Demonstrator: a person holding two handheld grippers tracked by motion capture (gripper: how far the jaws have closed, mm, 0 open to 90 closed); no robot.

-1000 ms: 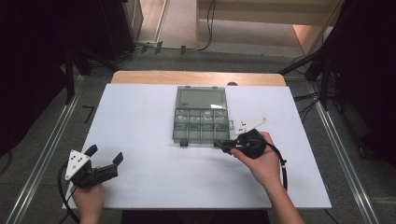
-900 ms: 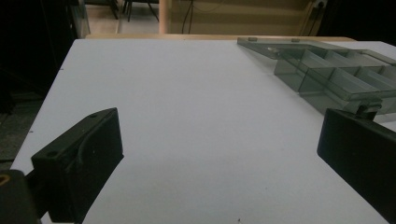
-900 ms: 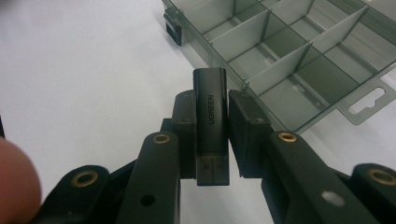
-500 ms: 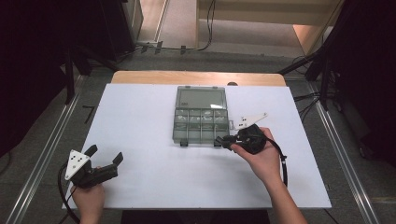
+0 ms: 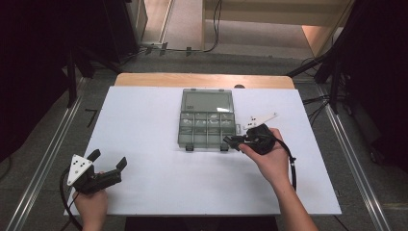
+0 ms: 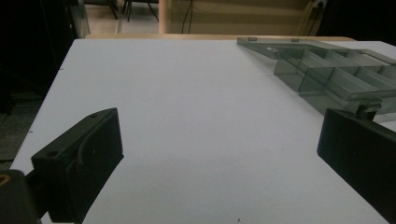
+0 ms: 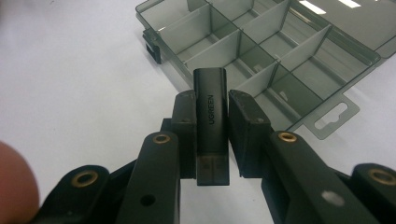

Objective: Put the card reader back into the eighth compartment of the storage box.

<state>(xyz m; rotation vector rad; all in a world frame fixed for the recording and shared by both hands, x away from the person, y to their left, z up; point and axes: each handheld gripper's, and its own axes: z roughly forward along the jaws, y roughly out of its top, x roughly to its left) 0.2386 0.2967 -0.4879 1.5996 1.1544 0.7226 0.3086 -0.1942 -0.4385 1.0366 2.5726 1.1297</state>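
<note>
A clear grey compartment box (image 5: 207,126) lies open in the middle of the white table, lid flat behind it; it also shows in the right gripper view (image 7: 280,51) and the left gripper view (image 6: 336,77). My right gripper (image 5: 232,140) (image 7: 212,109) is shut on a small black adapter (image 7: 211,107) marked UGREEN, held just over the box's near right corner. My left gripper (image 5: 107,161) rests at the table's near left, open, nothing between its pads (image 6: 88,149).
The white table top (image 5: 144,120) sits on a wooden board whose far edge (image 5: 202,79) shows. Metal rails run along both sides on the floor. Cables trail on the floor at the back and right.
My right gripper has shifted slightly left toward the box's near right corner with the adapter in it. The left gripper has stayed put.
</note>
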